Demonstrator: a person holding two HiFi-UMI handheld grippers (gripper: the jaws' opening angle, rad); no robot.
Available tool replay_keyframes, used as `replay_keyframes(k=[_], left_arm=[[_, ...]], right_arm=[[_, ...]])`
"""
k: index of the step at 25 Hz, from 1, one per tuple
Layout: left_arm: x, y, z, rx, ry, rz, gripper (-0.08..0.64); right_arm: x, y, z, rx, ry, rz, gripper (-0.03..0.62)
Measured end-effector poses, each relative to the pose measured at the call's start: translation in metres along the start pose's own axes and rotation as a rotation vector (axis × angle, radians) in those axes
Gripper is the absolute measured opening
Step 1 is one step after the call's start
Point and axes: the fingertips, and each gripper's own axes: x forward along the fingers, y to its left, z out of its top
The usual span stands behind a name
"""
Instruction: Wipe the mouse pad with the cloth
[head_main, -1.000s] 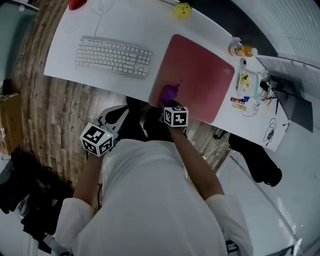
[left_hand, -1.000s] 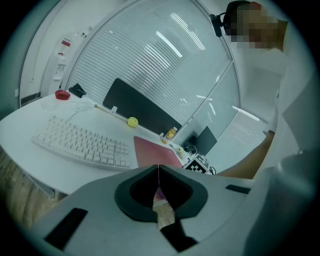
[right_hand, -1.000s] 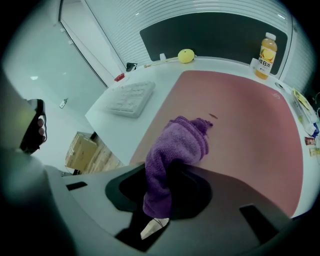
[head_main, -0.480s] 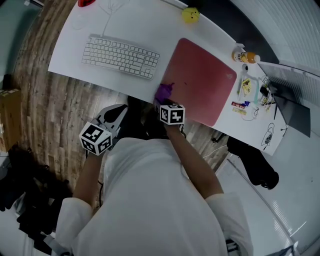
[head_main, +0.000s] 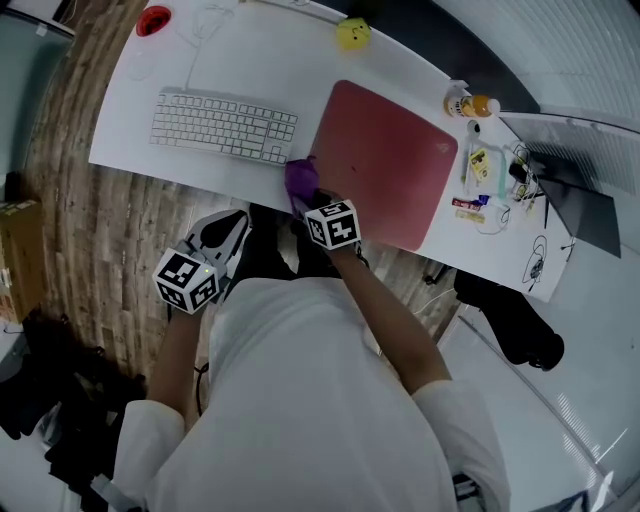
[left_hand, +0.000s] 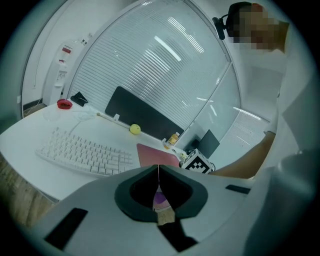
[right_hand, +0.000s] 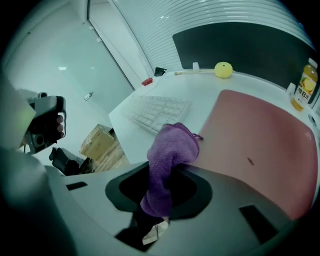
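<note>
Cloth (head_main: 301, 180) in right tool (right_hand: 160, 187) has slid left past mouse pad's (head_main: 385, 165) edge.

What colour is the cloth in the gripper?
Purple. The cloth shows best in the right gripper view, pinched in the right gripper.

Purple cloth (head_main: 300, 180) bunched @ near-L corner of red mouse pad (head_main: 390, 160).

White short-sleeved shirt (head_main: 300, 400) on the person, plain all over. Left gripper (left_hand: 158, 176) and right gripper (right_hand: 161, 187) both wear pale grey shells with black-lined jaw openings. Each carries black-and-white square markers: left cube (head_main: 188, 280), right cube (head_main: 331, 224).
</note>
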Motion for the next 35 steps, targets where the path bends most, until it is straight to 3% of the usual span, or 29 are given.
replay_keyframes(k=[15, 35], left_arm=[[0.042, -0.043, 0.002, -0.003, 0.038, 0.084, 0.021], [0.123, -0.107, 0.004, 0.050, 0.103, 0.031, 0.021]], right_arm=[[-0.007, -0.105, -0.012, 0.063, 0.005, -0.024, 0.117], [-0.074, -0.222, -0.064, 0.229, -0.052, -0.099, 0.118]])
